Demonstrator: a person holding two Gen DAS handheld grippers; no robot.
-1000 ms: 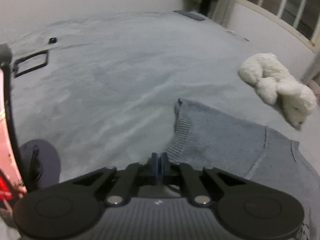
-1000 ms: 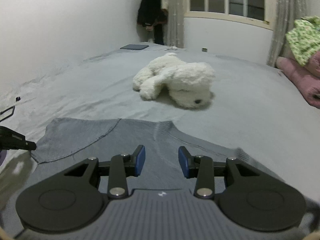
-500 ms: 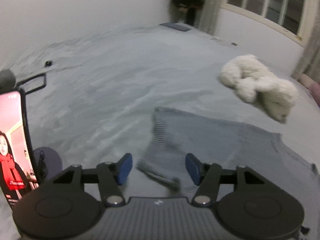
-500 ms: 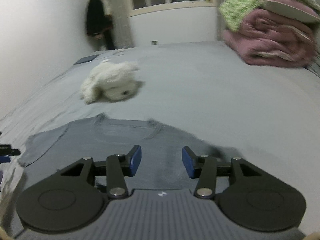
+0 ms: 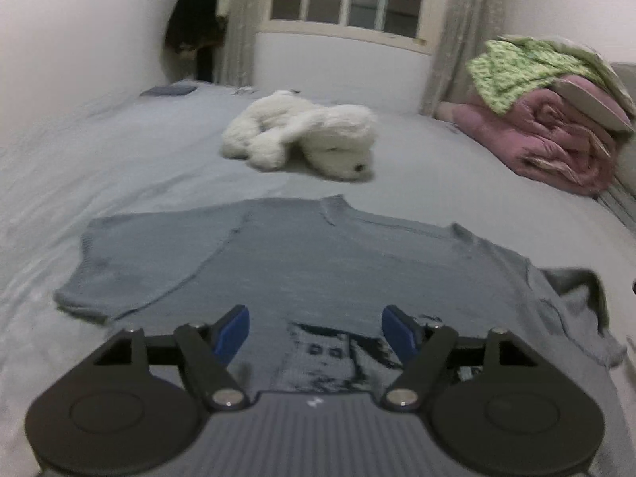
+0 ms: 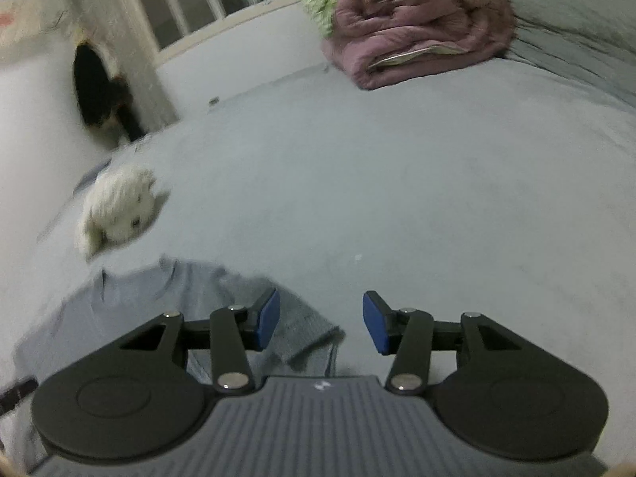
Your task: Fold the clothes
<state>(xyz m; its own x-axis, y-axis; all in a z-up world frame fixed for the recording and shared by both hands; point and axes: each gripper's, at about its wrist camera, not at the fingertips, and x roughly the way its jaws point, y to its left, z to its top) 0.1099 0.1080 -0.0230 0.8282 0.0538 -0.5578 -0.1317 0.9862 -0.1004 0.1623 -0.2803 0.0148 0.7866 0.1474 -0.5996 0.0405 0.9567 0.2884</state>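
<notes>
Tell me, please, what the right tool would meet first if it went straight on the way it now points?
Probably the bare grey bedsheet, just past the sweater's sleeve; the right tool is open, and depth is unclear.

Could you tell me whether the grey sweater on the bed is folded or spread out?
Mostly spread: the grey sweater lies flat, left sleeve out, right sleeve crumpled.

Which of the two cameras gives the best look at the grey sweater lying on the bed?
The left wrist view: the grey sweater lies spread out there, both sleeves and neckline visible. The right wrist view catches only one blurred sleeve and shoulder at lower left.
</notes>
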